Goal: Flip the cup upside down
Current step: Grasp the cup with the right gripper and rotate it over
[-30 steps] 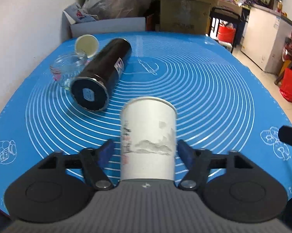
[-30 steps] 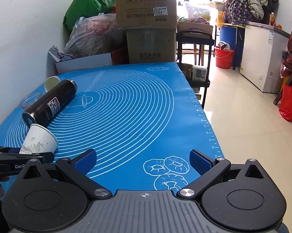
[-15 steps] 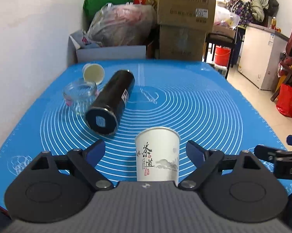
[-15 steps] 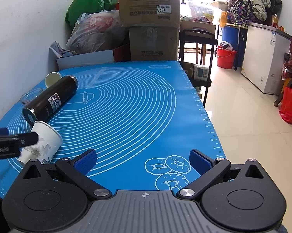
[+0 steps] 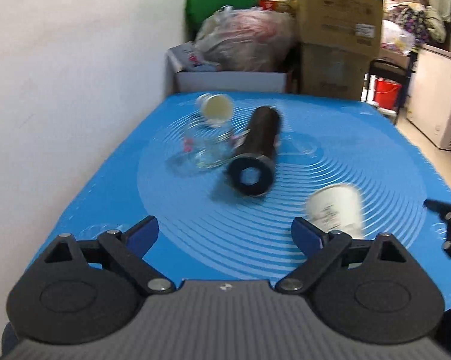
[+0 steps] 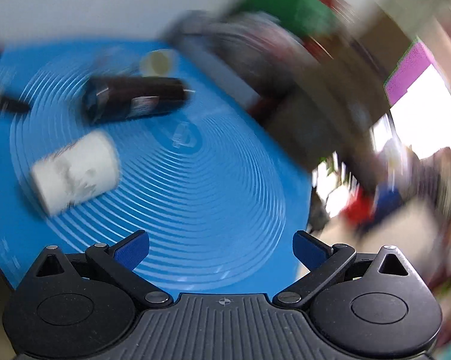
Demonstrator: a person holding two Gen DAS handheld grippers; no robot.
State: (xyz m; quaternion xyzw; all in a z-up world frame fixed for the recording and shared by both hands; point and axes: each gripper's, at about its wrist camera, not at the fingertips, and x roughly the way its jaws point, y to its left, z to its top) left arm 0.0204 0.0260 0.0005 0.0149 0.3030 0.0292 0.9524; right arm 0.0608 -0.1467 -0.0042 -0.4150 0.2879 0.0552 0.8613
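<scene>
A white paper cup (image 5: 336, 210) with grey ink print stands on the blue mat (image 5: 330, 150), free of both grippers, just beyond my left gripper's right fingertip (image 5: 308, 235). My left gripper (image 5: 225, 232) is open and empty. In the blurred, tilted right wrist view the cup (image 6: 75, 171) shows at the left. My right gripper (image 6: 222, 247) is open and empty over the mat (image 6: 210, 186). Which end of the cup is up is blurred.
A black flask (image 5: 255, 156) lies on its side mid-mat, also in the right wrist view (image 6: 135, 100). A glass jar (image 5: 204, 150) and a small paper cup (image 5: 216, 108) lie behind it. Boxes and bags (image 5: 339, 36) stand past the far edge; a wall is left.
My left gripper opened, let go of the cup and drew back to the left. The cup now stands alone on the mat. My right gripper swung and rolled sharply; its view is blurred.
</scene>
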